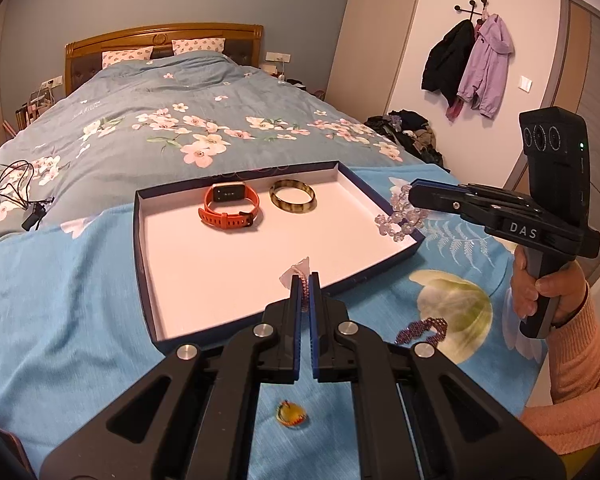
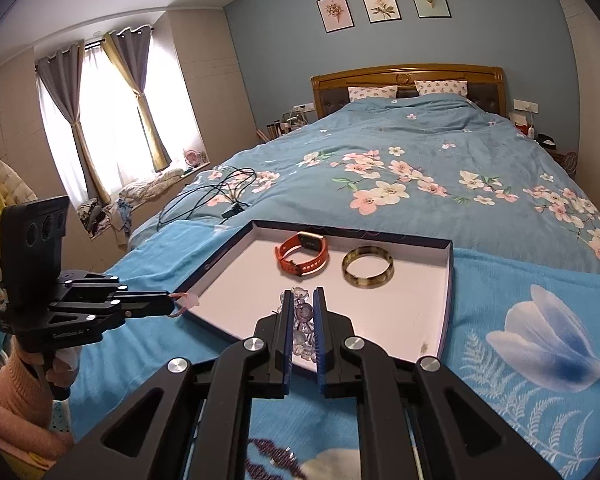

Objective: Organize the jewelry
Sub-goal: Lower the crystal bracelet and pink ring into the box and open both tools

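Left gripper (image 1: pixel 305 280): clamped on a pink beaded bracelet (image 1: pixel 305 294);
Right gripper (image 2: pixel 302 300): clamped on a clear crystal-bead bracelet (image 2: pixel 303 322);
Tray: shallow blue-rimmed white cardboard tray (image 1: pixel 236 264), beneath both

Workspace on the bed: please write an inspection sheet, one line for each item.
Surface: blue cloth spread on the bed.
Job's things: tray holds orange watch and bangle; purple bead bracelet and small yellow piece lie outside it on the cloth.
Clutter: nothing seen on the cloth.
Grippers: left gripper shut on pink bead bracelet with pale tassel; right gripper shut on clear crystal bracelet.
Cables: black cables on the duvet, away from the tray.
Surroundings: jackets on wall hooks, curtains, three pictures.
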